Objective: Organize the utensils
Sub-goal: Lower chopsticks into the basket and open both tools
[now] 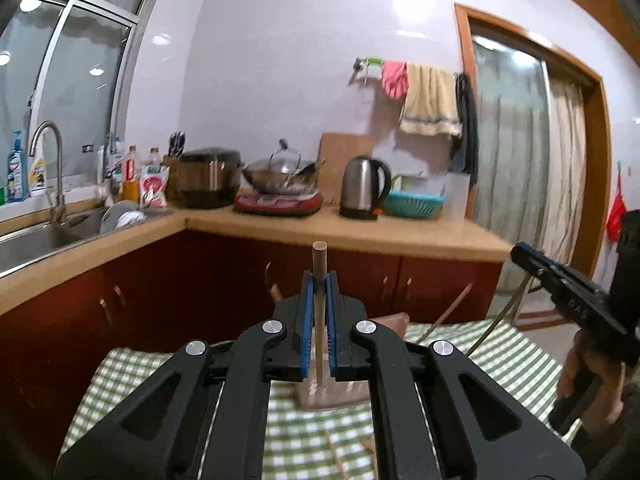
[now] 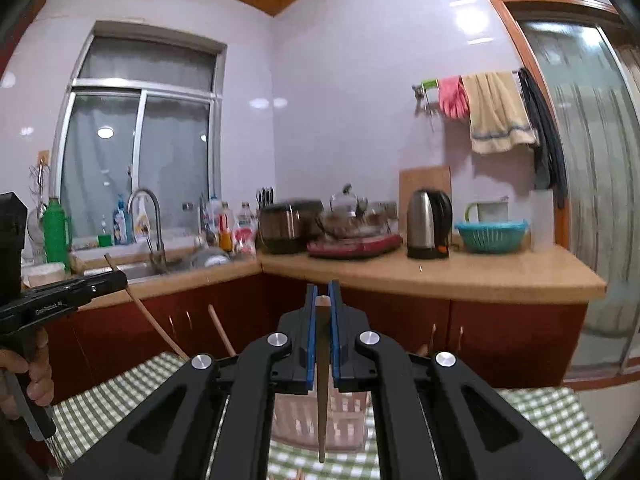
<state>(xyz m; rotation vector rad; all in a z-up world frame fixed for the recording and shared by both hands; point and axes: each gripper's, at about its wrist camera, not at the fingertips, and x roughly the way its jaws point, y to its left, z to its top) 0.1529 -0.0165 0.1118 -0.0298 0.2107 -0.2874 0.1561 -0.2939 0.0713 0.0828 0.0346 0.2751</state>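
Currently both grippers are raised above the green checked tablecloth (image 1: 120,384), pointing roughly level toward the far kitchen counter (image 1: 360,232). Left gripper (image 1: 319,280) is clamped on a round wooden chopstick (image 1: 319,256), held upright, its thin end hanging between the arms. Right gripper (image 2: 323,292) is closed on a flatter brown wooden utensil (image 2: 322,400), tapered end pointing down. A translucent utensil holder (image 2: 344,420) sits on the cloth below, mostly hidden by the gripper arms. More sticks (image 2: 220,332) stand behind at left, lower ends cut off. A hand (image 1: 576,368) shows at far right, blurred.
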